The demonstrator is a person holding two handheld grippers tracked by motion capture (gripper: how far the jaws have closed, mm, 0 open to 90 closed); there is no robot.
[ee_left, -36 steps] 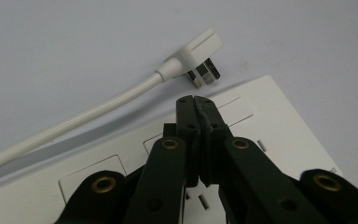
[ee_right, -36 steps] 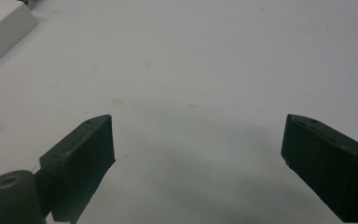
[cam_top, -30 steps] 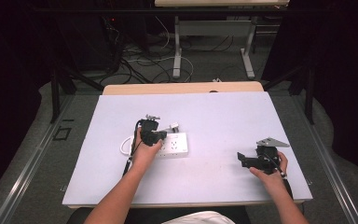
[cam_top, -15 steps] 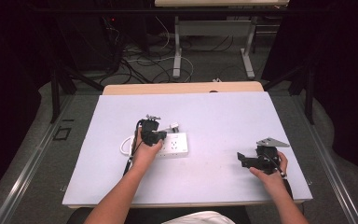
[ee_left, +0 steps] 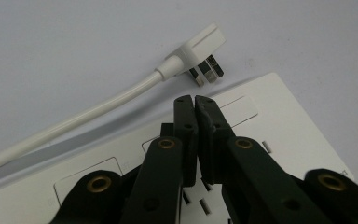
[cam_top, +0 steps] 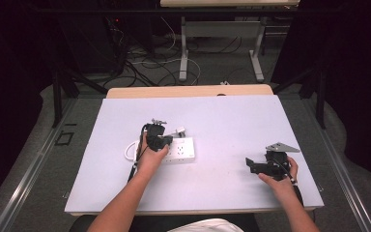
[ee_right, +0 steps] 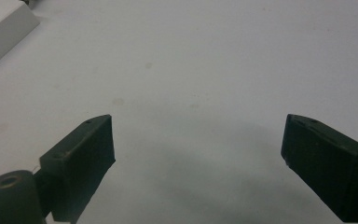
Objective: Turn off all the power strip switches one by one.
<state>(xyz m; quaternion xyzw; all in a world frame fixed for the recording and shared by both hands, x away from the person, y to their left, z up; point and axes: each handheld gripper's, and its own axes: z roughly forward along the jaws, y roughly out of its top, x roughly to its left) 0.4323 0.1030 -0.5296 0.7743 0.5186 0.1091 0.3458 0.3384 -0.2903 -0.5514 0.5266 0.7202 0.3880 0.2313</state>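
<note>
- Power strip (cam_top: 179, 149) lies flat on the white worktop (cam_top: 222, 121), left of centre; the rest is placed relative to it.
- Left gripper (ee_left: 195, 100) hovers over the strip's top face, jaws clenched together w/ nothing between them, tips aimed toward the strip's far edge.
- Plug (ee_left: 198, 52) lies just beyond that far edge, prongs facing the strip, apart from it; its white cord (ee_left: 74, 119) runs along the far side and loops off the strip's left end.
- Right gripper (cam_top: 260, 166) rests well to the right of the strip, jaws spread wide, empty.
- Handling, my guess: plug is light, hard, smooth plastic, so prob. slippery. Best hold is across its flat body, not prongs or cord.
- Cord looks thick and springy; could tug the plug sideways.
- Strip is light and may slide when pushed, so pin it w/ the other gripper.
- No containers here; the strip's sockets look empty.
</note>
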